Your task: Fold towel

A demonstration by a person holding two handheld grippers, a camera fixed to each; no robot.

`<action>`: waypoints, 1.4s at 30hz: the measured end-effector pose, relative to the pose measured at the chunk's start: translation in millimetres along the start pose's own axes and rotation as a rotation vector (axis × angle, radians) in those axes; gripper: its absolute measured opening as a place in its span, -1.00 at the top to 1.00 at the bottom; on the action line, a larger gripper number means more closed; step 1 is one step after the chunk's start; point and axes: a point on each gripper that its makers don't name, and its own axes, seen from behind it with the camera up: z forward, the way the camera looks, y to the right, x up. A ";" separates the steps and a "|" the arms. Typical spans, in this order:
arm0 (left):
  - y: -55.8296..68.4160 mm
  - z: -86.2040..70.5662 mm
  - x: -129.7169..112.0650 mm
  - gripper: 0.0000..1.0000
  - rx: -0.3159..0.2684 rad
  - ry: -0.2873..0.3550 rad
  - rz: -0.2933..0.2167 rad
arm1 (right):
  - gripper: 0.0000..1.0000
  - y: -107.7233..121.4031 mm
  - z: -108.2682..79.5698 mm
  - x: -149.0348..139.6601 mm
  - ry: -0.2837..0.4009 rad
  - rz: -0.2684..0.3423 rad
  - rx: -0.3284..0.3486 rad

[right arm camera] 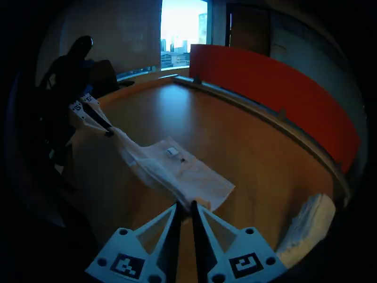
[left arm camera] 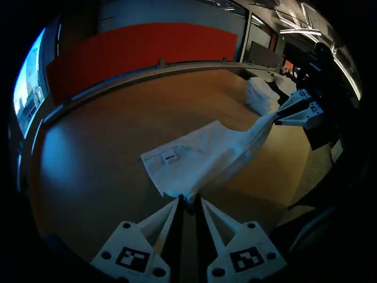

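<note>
A white towel (left arm camera: pixel 202 160) lies partly on the wooden table (left arm camera: pixel 108 141) and is lifted and stretched between both grippers. My left gripper (left arm camera: pixel 188 200) is shut on one near corner. At the far right, my right gripper (left arm camera: pixel 278 118) pinches the other end, which is pulled up into a taut strip. In the right gripper view the towel (right arm camera: pixel 174 172) runs from my right gripper (right arm camera: pixel 186 205), shut on its near edge, to my left gripper (right arm camera: pixel 109 129) at the far left. A small tag (right arm camera: pixel 172 151) shows on the cloth.
A stack of folded white towels (left arm camera: pixel 261 94) sits on the table beyond the towel, and appears again as the stack (right arm camera: pixel 306 226) at lower right. A red partition (left arm camera: pixel 141 47) runs along the table's far edge. A person's dark figure (right arm camera: pixel 70 70) stands behind the left gripper.
</note>
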 end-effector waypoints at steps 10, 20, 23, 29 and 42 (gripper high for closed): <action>-14.4 19.7 0.8 0.68 0.022 -0.022 0.003 | 0.70 9.7 19.2 -5.5 -0.023 0.010 0.002; -33.8 48.5 14.8 0.68 0.035 -0.025 -0.013 | 0.70 29.9 43.5 -7.7 -0.049 0.015 -0.014; -37.6 57.7 15.2 0.67 0.030 -0.037 -0.021 | 0.69 36.6 50.6 -9.6 -0.060 0.019 -0.019; -44.6 72.2 13.1 0.68 0.035 -0.053 -0.017 | 0.69 41.3 59.9 -11.1 -0.071 0.015 -0.019; -53.6 101.4 5.0 0.66 0.041 -0.083 -0.011 | 0.69 54.1 84.3 -33.9 -0.114 0.036 -0.036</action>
